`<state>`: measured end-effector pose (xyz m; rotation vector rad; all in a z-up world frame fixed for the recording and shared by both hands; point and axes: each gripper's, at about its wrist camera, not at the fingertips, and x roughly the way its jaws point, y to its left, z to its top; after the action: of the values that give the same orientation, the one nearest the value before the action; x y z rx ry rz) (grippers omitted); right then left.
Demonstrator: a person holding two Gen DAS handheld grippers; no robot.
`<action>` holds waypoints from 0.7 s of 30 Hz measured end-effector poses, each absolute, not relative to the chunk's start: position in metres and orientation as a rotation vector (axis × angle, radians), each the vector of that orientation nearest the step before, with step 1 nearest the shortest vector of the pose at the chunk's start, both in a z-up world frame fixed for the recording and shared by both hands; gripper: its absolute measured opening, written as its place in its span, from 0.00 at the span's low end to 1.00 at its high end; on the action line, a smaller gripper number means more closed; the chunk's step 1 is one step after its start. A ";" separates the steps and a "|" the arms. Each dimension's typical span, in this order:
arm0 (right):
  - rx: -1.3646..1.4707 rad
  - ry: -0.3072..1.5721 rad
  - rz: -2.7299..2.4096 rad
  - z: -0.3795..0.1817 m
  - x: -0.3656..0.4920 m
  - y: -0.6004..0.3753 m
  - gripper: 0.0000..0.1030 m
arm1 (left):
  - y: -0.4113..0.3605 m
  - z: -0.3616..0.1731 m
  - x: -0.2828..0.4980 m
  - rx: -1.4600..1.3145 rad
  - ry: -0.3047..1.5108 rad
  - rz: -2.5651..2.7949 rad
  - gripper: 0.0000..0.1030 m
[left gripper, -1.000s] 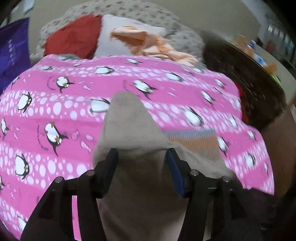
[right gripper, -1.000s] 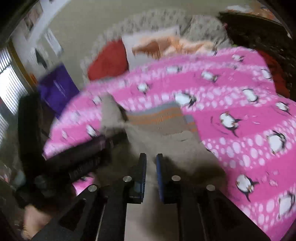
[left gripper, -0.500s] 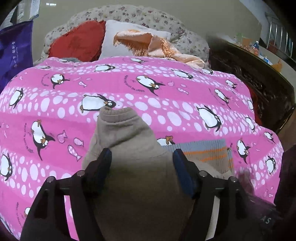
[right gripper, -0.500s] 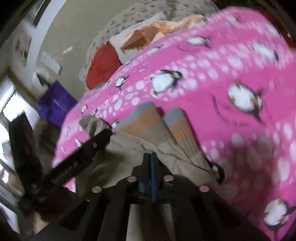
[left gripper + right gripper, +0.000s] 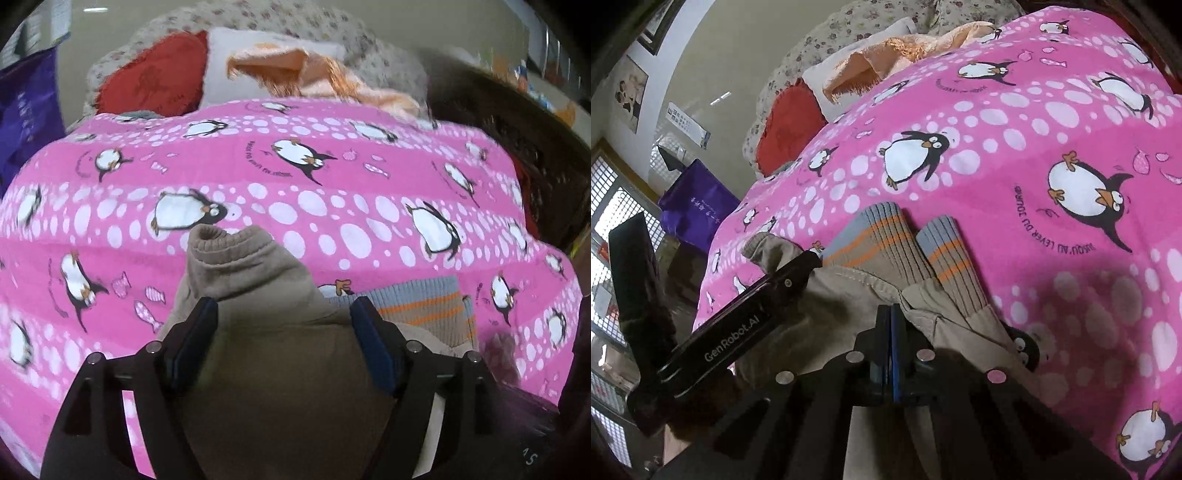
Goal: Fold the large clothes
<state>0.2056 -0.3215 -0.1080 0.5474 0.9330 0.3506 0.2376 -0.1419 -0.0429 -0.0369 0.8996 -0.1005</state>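
Left tool (image 5: 284,310) gapes over beige garment (image 5: 258,280) on penguin blanket (image 5: 332,192).

Right gripper (image 5: 891,314) with jaws pressed together on a fold of the beige garment (image 5: 849,295), striped ribbed cuffs (image 5: 905,243) lay on pink penguin blanket (image 5: 1015,155), left gripper (image 5: 809,260) rested on garment's left side, red cushion (image 5: 786,125) beyond.

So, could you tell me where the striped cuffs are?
In the right wrist view, the striped cuffs lie centre frame on the pink penguin blanket, just beyond the tan garment.
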 end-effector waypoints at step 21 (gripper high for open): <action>0.613 0.942 0.634 -0.124 0.136 -0.378 0.85 | -0.061 -0.068 0.107 -0.296 0.985 -0.461 0.98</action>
<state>0.1362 -0.3782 -0.1240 0.6129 0.9416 0.6344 0.1070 -0.0614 -0.0682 -0.2955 0.9846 -0.4611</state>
